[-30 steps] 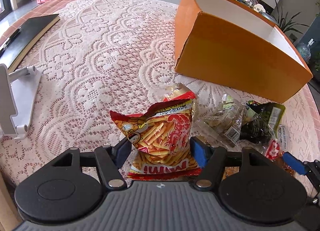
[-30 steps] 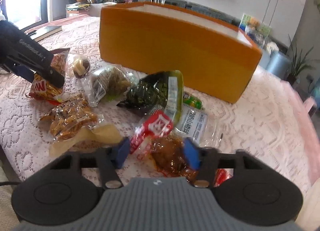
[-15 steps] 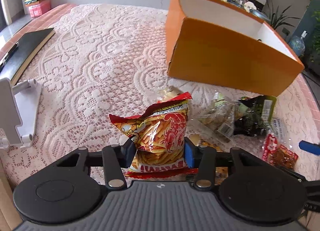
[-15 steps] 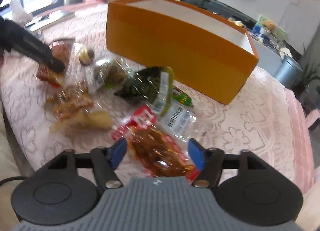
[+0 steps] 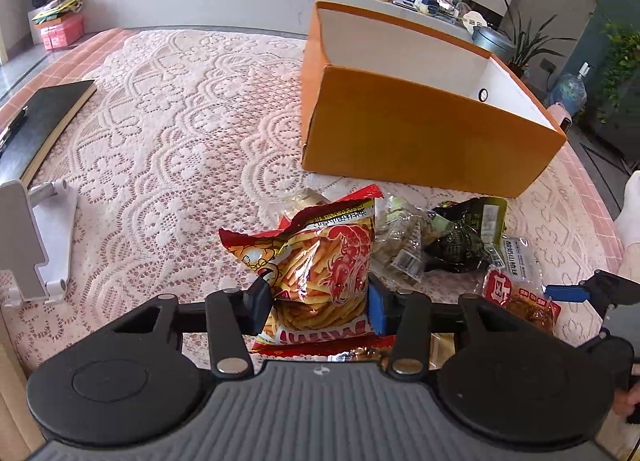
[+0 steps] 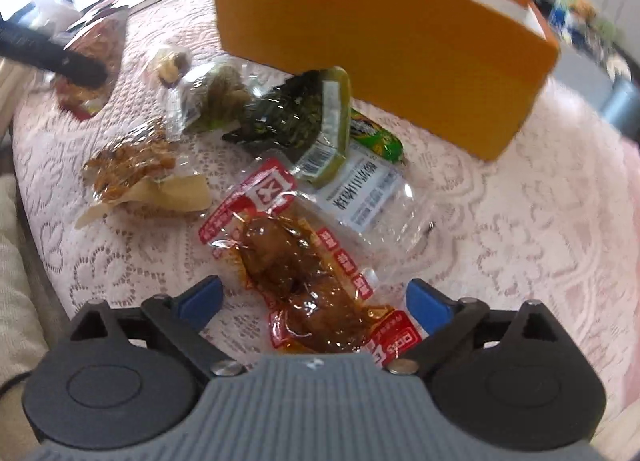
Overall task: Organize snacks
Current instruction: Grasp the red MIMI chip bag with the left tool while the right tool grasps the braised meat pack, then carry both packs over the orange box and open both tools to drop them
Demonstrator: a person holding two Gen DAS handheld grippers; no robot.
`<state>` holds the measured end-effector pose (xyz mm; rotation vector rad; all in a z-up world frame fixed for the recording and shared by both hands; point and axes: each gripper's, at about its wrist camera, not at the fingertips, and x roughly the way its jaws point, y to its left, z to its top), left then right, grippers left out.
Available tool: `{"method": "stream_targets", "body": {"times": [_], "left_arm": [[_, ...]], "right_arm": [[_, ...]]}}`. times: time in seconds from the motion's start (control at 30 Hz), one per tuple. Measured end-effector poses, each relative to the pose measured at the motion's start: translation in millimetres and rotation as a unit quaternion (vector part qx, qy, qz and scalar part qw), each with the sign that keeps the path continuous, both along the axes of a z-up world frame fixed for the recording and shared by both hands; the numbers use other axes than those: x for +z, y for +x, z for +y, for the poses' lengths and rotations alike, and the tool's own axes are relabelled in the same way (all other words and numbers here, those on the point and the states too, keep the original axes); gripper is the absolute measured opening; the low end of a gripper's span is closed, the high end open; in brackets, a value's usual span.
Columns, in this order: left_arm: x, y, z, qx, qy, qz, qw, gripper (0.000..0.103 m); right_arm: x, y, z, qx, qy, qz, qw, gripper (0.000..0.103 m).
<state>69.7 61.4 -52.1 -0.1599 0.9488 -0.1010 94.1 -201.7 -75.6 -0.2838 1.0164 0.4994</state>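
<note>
Left claw (image 5: pixel 318 303) has clamped the red crinkly bag of fries snacks (image 5: pixel 320 261); right claw (image 6: pixel 314 297) just spread wide, apparently releasing the red-edged clear meat pouch (image 6: pixel 296 261) between its jaws. Orange cardboard box (image 5: pixel 420 133) next.

A red bag of shrimp sticks (image 5: pixel 320 261) stands upright; other packets, among them a red-edged clear meat packet (image 6: pixel 304 273), lie scattered before the open orange box (image 5: pixel 420 141).
</note>
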Motion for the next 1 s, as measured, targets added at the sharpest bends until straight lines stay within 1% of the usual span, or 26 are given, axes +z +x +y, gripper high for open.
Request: {"method": "stream_targets", "body": {"times": [0.03,0.1,0.13,0.2,0.23,0.27,0.3,0.37,0.47,0.6,0.8,0.9,1.0], "left_arm": [[0.1,-0.6,-1.1,-0.002,0.001,0.000,1.0000,0.053],[0.8,-2.3,-2.2,-0.005,-0.001,-0.002,1.0000,0.053],[1.4,-3.3,-2.3,-0.006,-0.001,-0.003,1.0000,0.053],[2.8,-5.2,-2.2,-0.005,-0.003,-0.005,1.0000,0.053],[3.6,-6.1,-2.2,-0.004,-0.003,-0.005,1.0000,0.053],[4.7,-7.1,-2.5,-0.004,-0.003,-0.005,1.0000,0.053],[5.5,-8.1,-2.7,-0.004,-0.004,-0.006,1.0000,0.053],[8.0,-10.5,-3.5,-0.006,-0.006,-0.009,0.9999,0.053],[12.2,-15.1,-6.7,-0.012,-0.008,-0.016,0.9998,0.053],[15.0,-20.5,-11.1,-0.019,-0.008,-0.020,0.9996,0.053],[20.0,-27.5,-13.9,-0.025,-0.009,-0.027,0.9993,0.053],[22.7,-29.2,-14.7,-0.025,-0.011,-0.031,0.9992,0.053],[26.2,-29.9,-16.0,-0.028,-0.011,-0.036,0.9989,0.053]], "right_arm": [[-1.3,1.8,-3.3,-0.008,0.008,0.009,1.000,0.098],[-1.5,2.1,-3.7,-0.012,0.009,0.009,1.000,0.096],[-0.7,0.2,-3.3,-0.012,0.010,0.008,1.000,0.093],[1.8,-3.5,-3.5,-0.016,0.011,0.004,1.000,0.081],[4.1,-5.1,-4.3,-0.020,0.013,0.001,1.000,0.070],[7.6,-5.6,-5.9,-0.029,0.020,0.002,0.999,0.068],[8.6,-6.3,-7.8,-0.038,0.030,0.012,0.999,0.067],[12.4,-9.8,-6.7,-0.046,0.039,0.017,0.998,0.061],[16.8,-15.6,-4.9,-0.060,0.053,0.025,0.997,0.057],[20.6,-25.0,0.8,-0.080,0.069,0.026,0.994,0.056],[33.7,-40.4,5.7,-0.105,0.078,-0.006,0.991,0.055],[39.9,-42.7,1.8,-0.122,0.096,-0.012,0.988,0.055],[47.4,-43.4,-6.1,-0.145,0.131,-0.010,0.981,0.055]]}}
